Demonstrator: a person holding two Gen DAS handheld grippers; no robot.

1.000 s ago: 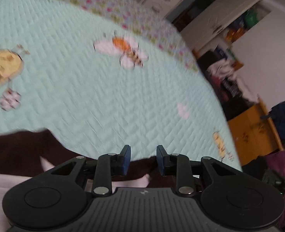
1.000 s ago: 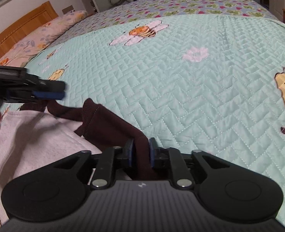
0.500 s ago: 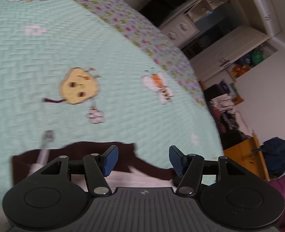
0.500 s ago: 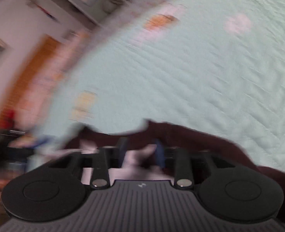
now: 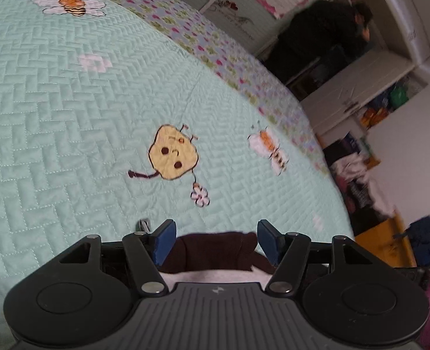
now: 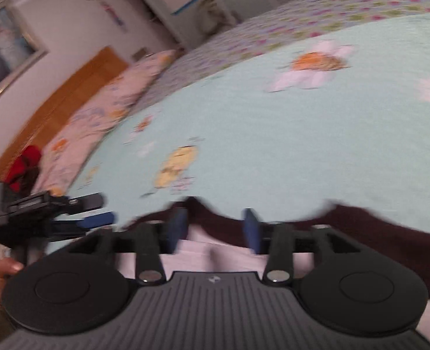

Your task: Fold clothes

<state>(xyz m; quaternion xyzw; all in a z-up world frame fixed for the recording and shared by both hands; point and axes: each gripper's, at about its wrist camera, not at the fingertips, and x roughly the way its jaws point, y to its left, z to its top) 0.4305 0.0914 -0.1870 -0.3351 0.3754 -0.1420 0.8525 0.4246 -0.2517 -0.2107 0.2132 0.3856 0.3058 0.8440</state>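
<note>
Loosely, maroon garment (image 5: 215, 250) on quilt (image 5: 69, 116), fingers (image 5: 163, 237) apart

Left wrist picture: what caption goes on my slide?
Open left gripper above a dark maroon garment on a mint bee-print quilt.

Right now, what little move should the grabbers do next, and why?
Probably ease both forward and close on the dark maroon edge of the garment. Left gripper and right gripper have just opened their jaws, holding nothing, with that edge lying between them on the quilt.
</note>
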